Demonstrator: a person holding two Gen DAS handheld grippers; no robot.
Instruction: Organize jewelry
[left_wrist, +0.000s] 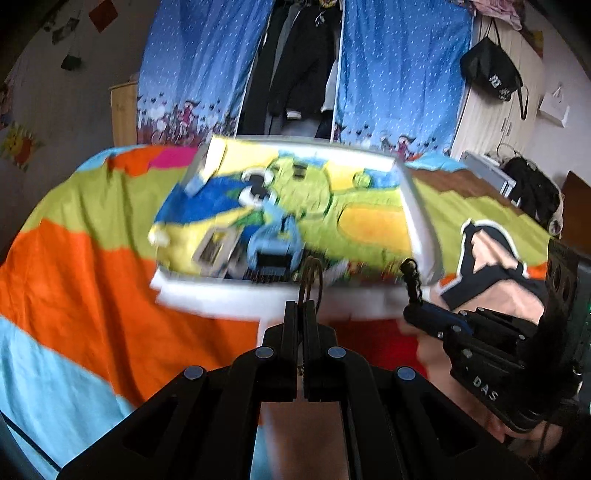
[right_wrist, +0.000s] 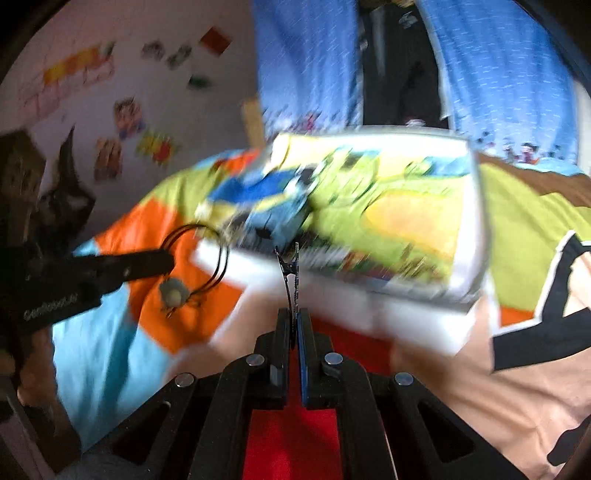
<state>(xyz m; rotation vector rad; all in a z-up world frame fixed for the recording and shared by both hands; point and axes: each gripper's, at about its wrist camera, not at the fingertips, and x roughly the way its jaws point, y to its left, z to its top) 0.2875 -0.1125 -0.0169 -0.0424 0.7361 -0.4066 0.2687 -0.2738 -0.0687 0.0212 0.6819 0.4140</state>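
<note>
White tray (left_wrist: 236, 295) directly ahead, near.

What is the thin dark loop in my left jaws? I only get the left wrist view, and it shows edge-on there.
Observer: The right wrist view shows a double-strand dark wire hoop, pinched by the left gripper.
Operator: Anything hanging on it?
Observer: A pale round charm dangles at its lower end.
Operator: And the right gripper's grip?
Observer: Head-on, the right gripper has its jaws shut on a thin dark metal clip.
</note>
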